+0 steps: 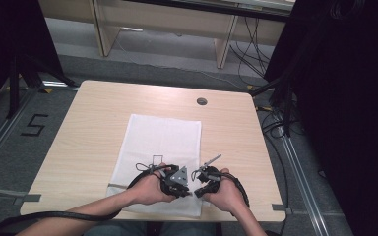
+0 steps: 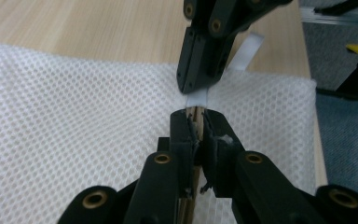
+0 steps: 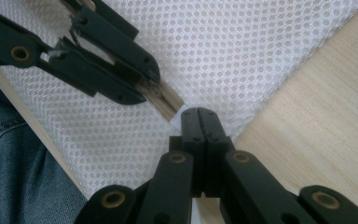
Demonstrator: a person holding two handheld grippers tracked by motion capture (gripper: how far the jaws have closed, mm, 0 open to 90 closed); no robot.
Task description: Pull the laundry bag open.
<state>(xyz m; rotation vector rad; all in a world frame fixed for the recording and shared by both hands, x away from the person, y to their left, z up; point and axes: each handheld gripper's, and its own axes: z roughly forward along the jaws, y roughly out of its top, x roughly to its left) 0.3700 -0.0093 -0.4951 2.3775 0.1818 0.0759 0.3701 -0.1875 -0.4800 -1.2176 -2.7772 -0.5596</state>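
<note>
— Wooden table (image 1: 93,123) is lying under our hands, and we are working at its near edge. What are we holding?

— We are squeezing the left gripper (image 2: 196,116) on a thin tan stick (image 2: 196,112). Its jaws are pressing on the stick from both sides. It may be a few thin sticks packed together; we are not able to tell.

— And the other one?

— We are pinching the right gripper (image 3: 198,114) tight on a little white strip (image 2: 196,99). The strip is sitting right at the tip of the stick, so the two grippers are nearly touching nose to nose.

— Where is all that sitting?

— We are holding it just above the white net cloth (image 1: 162,137), near the cloth's front right corner. The cloth is lying flat in the middle of the table.

— So how far are we getting?

— We are thinking the grabbing part is done, because both grippers are gripping their bits. The pulling part is looking not yet done, because the strip and the stick are joined at the tip.

— What are we needing to do?

— We are guessing we are going to pull our hands apart so the white strip is coming off the stick. We are keeping the left squeeze firm so the stick is not slipping.

— Is anything else waiting on the table?

— We are not seeing other things to pick up, just the cloth.
</note>
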